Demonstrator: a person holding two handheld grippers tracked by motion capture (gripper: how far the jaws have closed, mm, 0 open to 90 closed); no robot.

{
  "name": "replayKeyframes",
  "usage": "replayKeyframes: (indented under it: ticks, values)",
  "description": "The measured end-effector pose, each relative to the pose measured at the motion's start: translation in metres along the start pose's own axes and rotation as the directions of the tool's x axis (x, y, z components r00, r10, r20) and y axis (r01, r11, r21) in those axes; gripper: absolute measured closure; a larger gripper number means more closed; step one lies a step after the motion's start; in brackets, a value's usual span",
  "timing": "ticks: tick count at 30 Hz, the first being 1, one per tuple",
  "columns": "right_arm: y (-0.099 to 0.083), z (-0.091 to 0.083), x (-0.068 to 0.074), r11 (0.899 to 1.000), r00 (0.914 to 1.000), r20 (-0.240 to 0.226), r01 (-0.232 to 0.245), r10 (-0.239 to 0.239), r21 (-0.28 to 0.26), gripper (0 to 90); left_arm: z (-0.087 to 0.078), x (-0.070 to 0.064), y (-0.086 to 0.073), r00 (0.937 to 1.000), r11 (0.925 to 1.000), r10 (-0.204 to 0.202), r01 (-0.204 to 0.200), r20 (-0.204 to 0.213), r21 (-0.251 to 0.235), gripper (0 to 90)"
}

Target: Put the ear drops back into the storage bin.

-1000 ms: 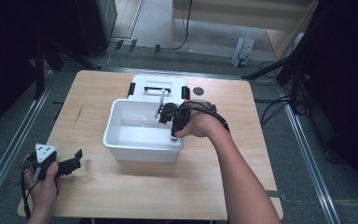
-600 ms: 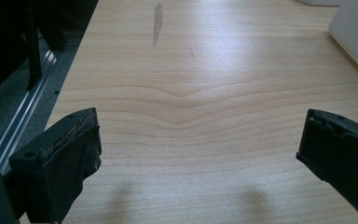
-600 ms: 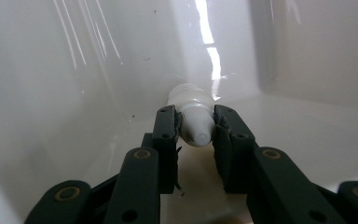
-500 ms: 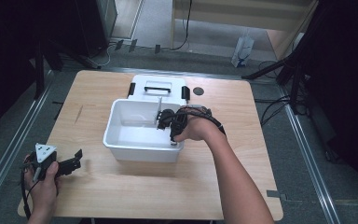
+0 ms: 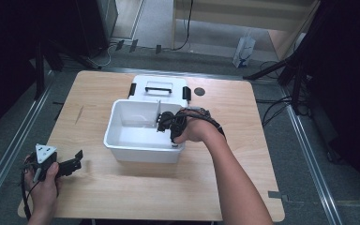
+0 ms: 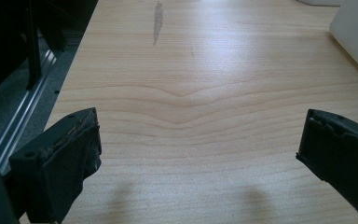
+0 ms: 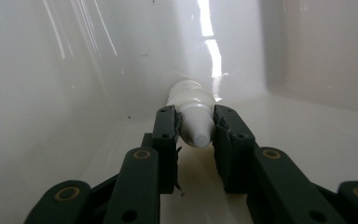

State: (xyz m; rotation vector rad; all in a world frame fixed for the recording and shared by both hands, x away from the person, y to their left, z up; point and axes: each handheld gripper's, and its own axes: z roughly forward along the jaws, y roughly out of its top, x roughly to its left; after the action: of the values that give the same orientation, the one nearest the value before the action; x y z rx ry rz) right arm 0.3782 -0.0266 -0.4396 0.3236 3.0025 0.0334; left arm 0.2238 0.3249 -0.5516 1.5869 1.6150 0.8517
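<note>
- Item: small white tube [image 7: 193, 116], cap or nozzle end pointing toward the camera in the right gripper view; what it contains cannot be read, and most of its body is hidden beyond the jaws.
- Location: inside the white plastic bin [image 5: 122, 140] at mid-table, low down near the floor of the bin and close to one of its glossy walls.
- Relation to right gripper [image 7: 195, 126]: the tube sits squarely between the two black jaws, which are clenched on it just behind the tip, one pad on each side. In the high view the right gripper [image 5: 168, 124] reaches over the bin's right rim, with the hand behind it.
- Handling, judged: light, easily lifted by one gripper. The smooth rounded surface looks slippery; a soft body would dent under hard pressure, while the cap end is likely stiffer.
- Best hold, judged: across the stiff neck or shoulder, as now, jaws square to the tube's long axis, so it neither squirts forward nor pivots.
- Risk, judged: the tip could knock against the bin wall on the way up.
- Left gripper [image 6: 198, 154]: released, jaws wide apart over bare wooden table [image 6: 191, 70]; in the high view the left gripper [image 5: 58, 165] rests near the front left corner, well apart from the bin.
- Also present: white lid [image 5: 158, 88] with black latches, lying behind the bin.
</note>
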Motion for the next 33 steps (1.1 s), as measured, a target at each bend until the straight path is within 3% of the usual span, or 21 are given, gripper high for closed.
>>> replayKeyframes:
  ticks: [33]
  values:
    - [0.0023,0.0017,0.0009,1.000,1.0000,0.000,0.008,-0.008,0.014,71.7,0.0000,-0.0002,0.0002,1.0000,1.0000,0.003,-0.003,-0.001,0.005,0.0]
